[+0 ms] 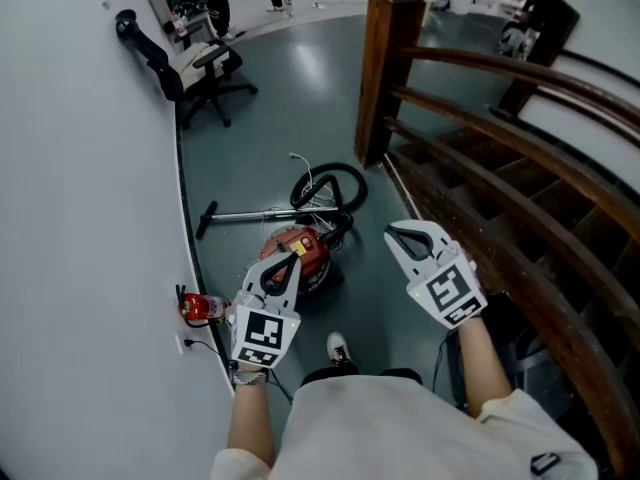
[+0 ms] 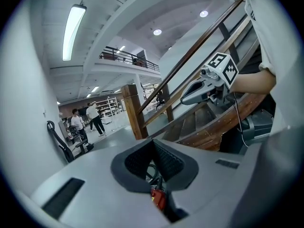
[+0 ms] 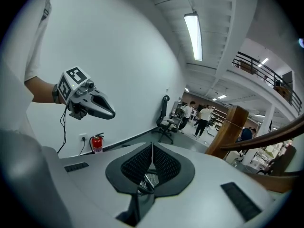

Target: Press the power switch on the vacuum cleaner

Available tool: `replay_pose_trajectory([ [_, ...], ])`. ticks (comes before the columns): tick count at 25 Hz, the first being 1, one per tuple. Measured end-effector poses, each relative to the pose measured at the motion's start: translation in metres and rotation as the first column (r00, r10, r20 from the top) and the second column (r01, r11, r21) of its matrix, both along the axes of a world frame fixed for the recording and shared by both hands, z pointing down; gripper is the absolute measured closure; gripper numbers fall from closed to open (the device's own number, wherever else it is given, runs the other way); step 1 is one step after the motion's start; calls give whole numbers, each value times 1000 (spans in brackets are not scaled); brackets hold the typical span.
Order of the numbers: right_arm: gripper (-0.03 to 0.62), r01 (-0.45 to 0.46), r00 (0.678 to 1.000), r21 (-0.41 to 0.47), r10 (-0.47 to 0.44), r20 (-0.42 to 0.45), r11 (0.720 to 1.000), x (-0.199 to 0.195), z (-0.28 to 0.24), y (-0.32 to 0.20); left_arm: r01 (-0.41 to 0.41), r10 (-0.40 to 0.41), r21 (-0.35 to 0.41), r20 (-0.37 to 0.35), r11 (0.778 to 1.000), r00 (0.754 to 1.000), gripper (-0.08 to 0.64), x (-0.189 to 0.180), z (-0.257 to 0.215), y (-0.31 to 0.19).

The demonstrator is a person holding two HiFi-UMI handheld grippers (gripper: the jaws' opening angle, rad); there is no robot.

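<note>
A red canister vacuum cleaner (image 1: pixel 303 251) lies on the grey floor by the white wall, with its black hose (image 1: pixel 330 183) looped behind it and its wand (image 1: pixel 255 213) stretched out to the left. My left gripper (image 1: pixel 293 259) hangs above the vacuum's near side, jaws closed together and empty. A sliver of the red vacuum (image 2: pixel 158 198) shows below the left gripper (image 2: pixel 153 142) in its own view. My right gripper (image 1: pixel 392 231) is to the right of the vacuum, over bare floor, also shut and empty. The right gripper (image 3: pixel 152 146) sees a piece of hose (image 3: pixel 148 180) beneath its tips.
A red fire extinguisher (image 1: pixel 199 308) and a wall socket with a cable sit at the wall's foot on the left. A wooden staircase with a railing (image 1: pixel 500 158) and a post (image 1: pixel 385 58) rises on the right. An office chair (image 1: pixel 200 73) stands farther back. My shoe (image 1: pixel 338 348) is near the vacuum.
</note>
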State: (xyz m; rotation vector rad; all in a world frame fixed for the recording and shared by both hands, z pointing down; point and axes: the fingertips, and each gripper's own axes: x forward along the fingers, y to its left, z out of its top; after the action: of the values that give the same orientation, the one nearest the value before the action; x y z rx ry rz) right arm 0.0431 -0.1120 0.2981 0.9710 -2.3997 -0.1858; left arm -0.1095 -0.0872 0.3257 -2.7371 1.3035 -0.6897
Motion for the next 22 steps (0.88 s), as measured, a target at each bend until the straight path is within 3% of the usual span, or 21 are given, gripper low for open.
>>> replay_pose_trajectory([
  [14, 561, -3, 997, 6, 3, -71, 1000, -4, 33, -30, -36, 37, -78, 21, 996, 999, 515, 2, 36, -27],
  [22, 563, 15, 995, -21, -17, -100, 1000, -2, 70, -61, -42, 51, -165, 45, 985, 998, 491, 8, 86, -50],
])
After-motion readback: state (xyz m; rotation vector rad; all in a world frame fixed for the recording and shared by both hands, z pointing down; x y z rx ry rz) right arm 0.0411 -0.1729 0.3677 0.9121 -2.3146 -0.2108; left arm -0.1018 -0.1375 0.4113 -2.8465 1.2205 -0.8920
